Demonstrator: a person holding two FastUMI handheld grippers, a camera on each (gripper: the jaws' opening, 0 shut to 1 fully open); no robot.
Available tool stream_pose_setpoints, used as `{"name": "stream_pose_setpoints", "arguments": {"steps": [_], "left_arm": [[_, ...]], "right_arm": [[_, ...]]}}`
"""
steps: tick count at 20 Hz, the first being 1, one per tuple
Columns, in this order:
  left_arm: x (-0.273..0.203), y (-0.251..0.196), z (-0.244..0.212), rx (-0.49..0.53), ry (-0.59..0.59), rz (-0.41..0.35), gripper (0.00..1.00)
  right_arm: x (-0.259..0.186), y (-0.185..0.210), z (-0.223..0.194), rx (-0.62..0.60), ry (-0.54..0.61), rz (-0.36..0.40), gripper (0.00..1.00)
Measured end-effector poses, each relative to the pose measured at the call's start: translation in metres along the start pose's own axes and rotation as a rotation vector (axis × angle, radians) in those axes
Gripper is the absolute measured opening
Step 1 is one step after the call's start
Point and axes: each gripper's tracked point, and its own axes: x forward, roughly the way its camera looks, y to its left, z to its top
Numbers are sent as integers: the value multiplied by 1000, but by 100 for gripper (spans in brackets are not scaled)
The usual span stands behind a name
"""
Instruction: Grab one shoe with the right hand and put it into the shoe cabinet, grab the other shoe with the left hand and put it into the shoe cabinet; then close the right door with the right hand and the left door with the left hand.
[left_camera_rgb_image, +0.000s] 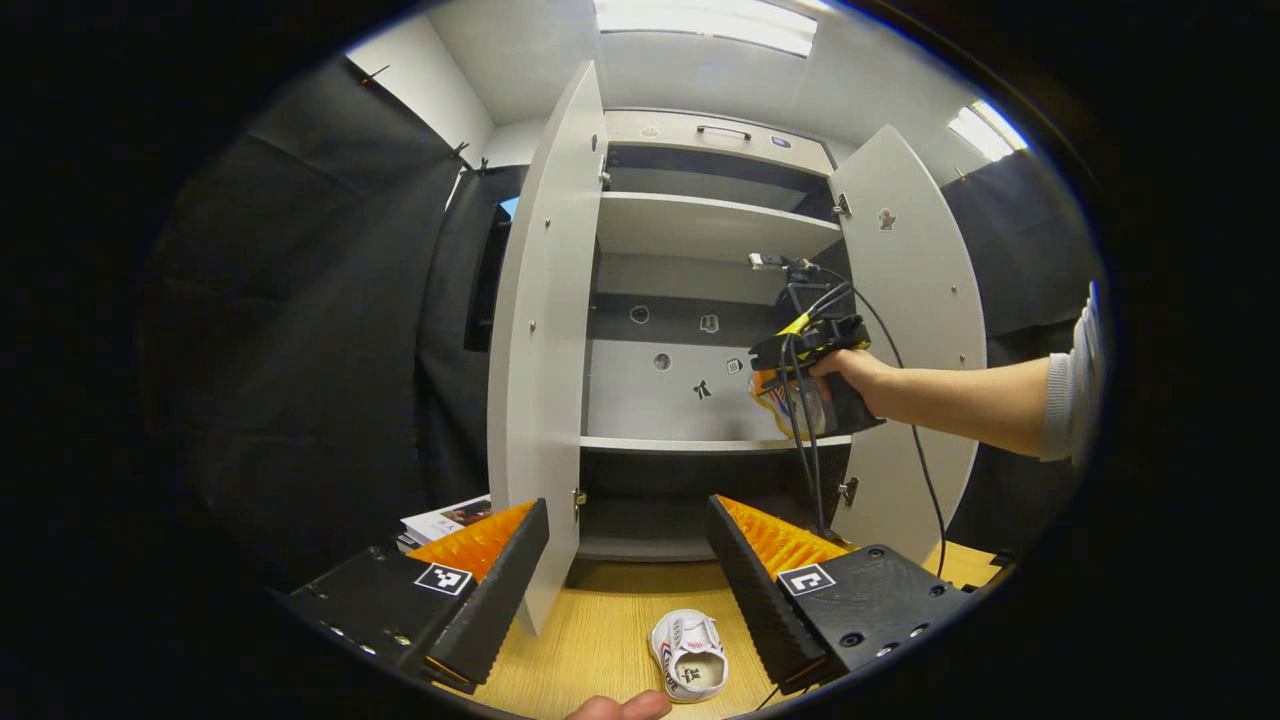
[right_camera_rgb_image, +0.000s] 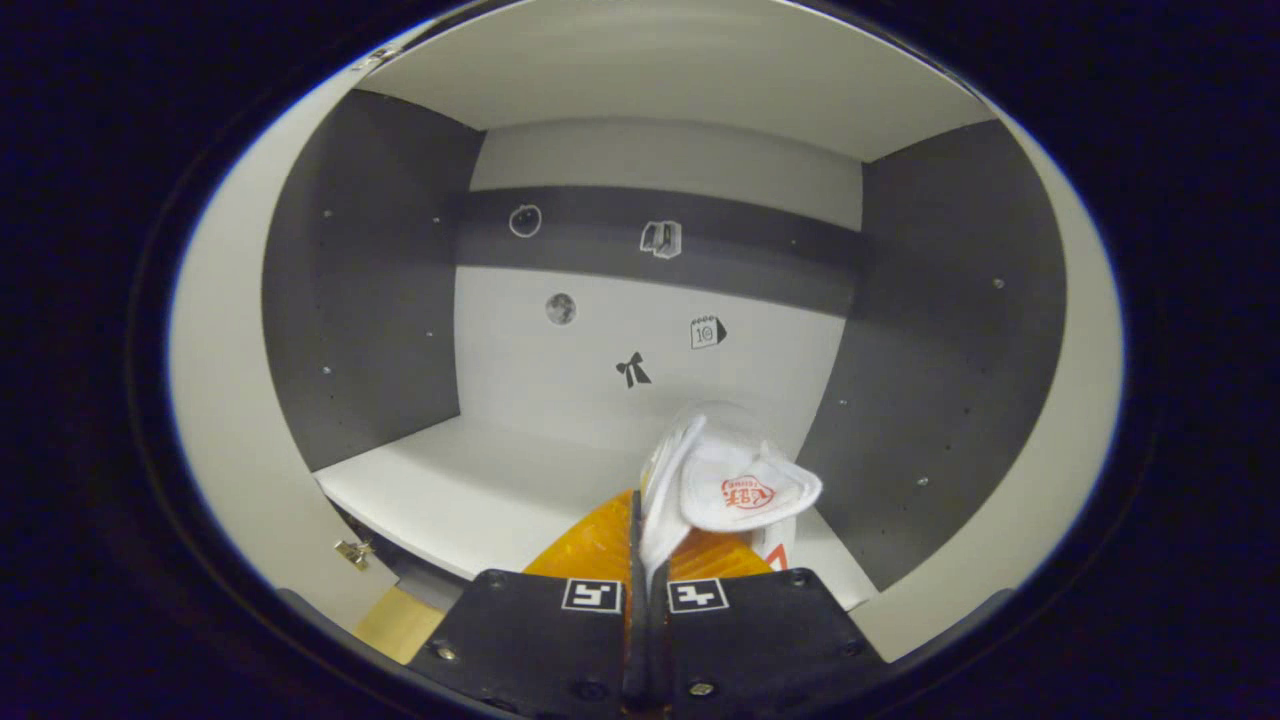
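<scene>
**Setting the first shoe on the middle shelf**

The left door stood wide open. The left claw hung open and empty over the surface, with the second shoe lying below, between its fingers. Further right, the right claw was closed on the edge of the first shoe, just above the middle shelf of the cabinet. A good placement would probably go deeper and lower first, so the shoe lies flat, clear of the shelf edge and the right door.
</scene>
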Motion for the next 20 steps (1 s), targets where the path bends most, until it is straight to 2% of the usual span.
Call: {"name": "stream_pose_setpoints", "arguments": {"steps": [4,8,12,13,14,15,18,19,20], "left_arm": [[1,10,-5,11,17,25,95],[3,14,-9,14,30,39,95],[8,12,-10,14,33,30,95],[9,9,-10,14,33,24,95],[10,7,-9,14,30,20,95],[10,4,-11,13,32,13,95],[10,-2,-9,9,27,-1,95],[11,-6,-10,5,28,-9,95],[11,-9,-12,4,31,-18,95]], "right_arm": [[42,-8,-8,-33,118,-32,4],[53,-13,-15,-41,182,-37,4],[55,-18,-21,-23,197,-44,18],[54,-14,-21,-14,195,-33,30],[50,-14,-19,-17,193,-36,31],[44,-14,-17,-18,178,-32,43],[6,-21,7,-32,64,-49,46],[-15,-22,18,-28,6,-45,50],[-41,-20,28,-17,-61,-29,49]]}}
